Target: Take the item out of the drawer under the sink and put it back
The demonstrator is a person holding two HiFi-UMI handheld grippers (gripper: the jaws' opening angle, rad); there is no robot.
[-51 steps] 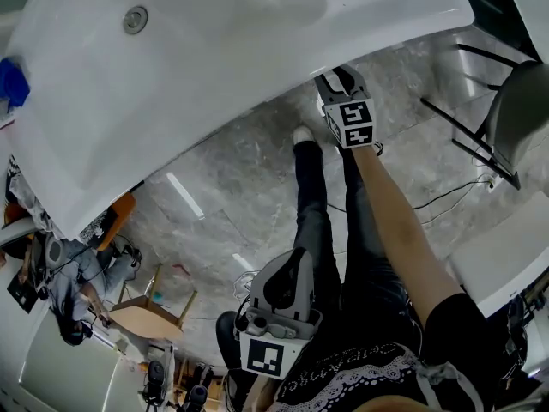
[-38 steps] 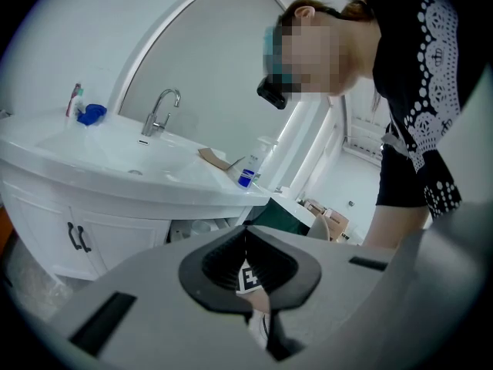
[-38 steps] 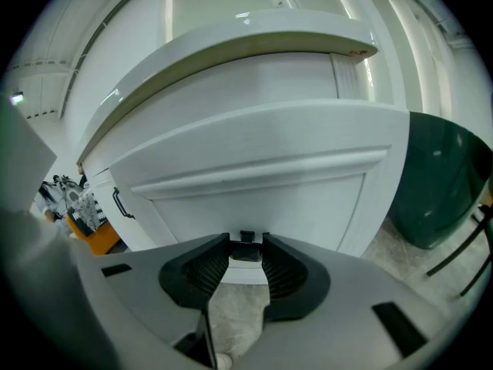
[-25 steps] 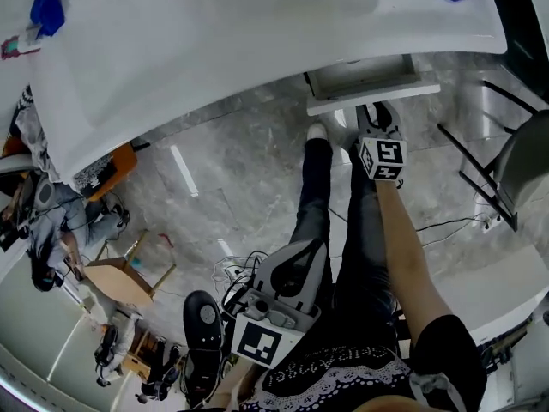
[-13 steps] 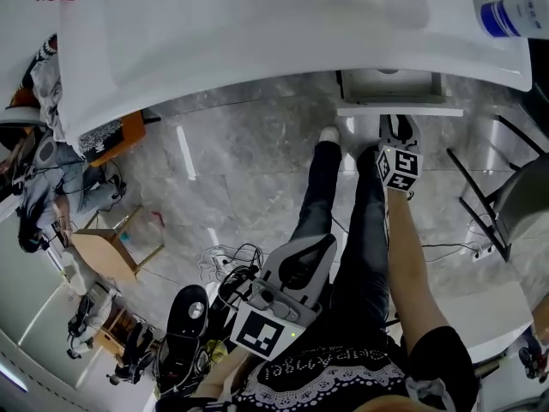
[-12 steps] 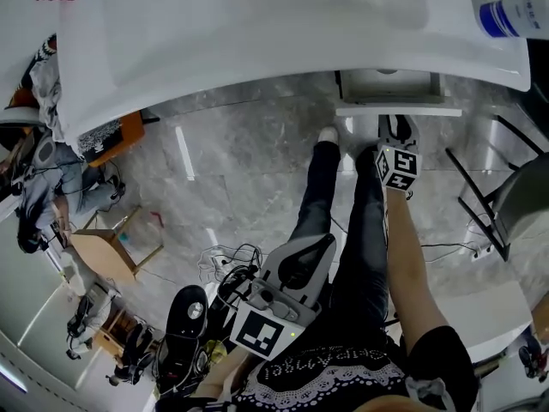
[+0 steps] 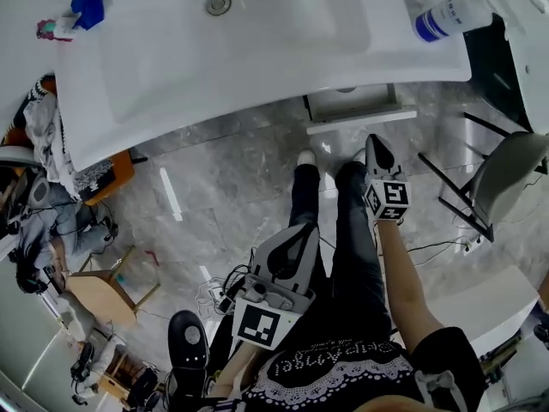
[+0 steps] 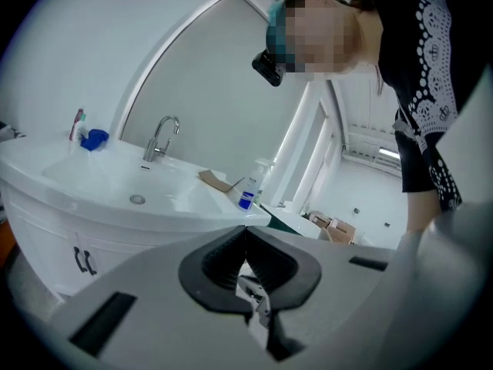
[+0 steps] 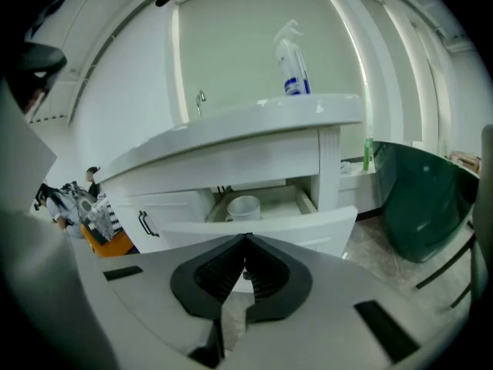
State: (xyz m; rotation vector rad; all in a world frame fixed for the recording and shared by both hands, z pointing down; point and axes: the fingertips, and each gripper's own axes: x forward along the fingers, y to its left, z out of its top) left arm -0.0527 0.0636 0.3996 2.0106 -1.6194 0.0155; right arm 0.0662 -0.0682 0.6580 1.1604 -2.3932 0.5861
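Note:
The drawer under the white sink stands pulled out. In the right gripper view its front panel is just beyond my jaws, and a white cup sits inside it. My right gripper hovers a little in front of the drawer front without touching it. Its jaws have just been closing and are shut with nothing between them. My left gripper hangs low by my legs, shut and empty, pointing at the sink cabinet from the side.
A spray bottle stands on the sink's right end, a blue item at its left, and a faucet behind the basin. A chair and a dark green bin stand right of the drawer. Cables lie on the marble floor.
The drawer, shut two seconds ago, is pulled out. My right gripper has let go of its front, drawn back and risen. The left gripper has lifted slightly.

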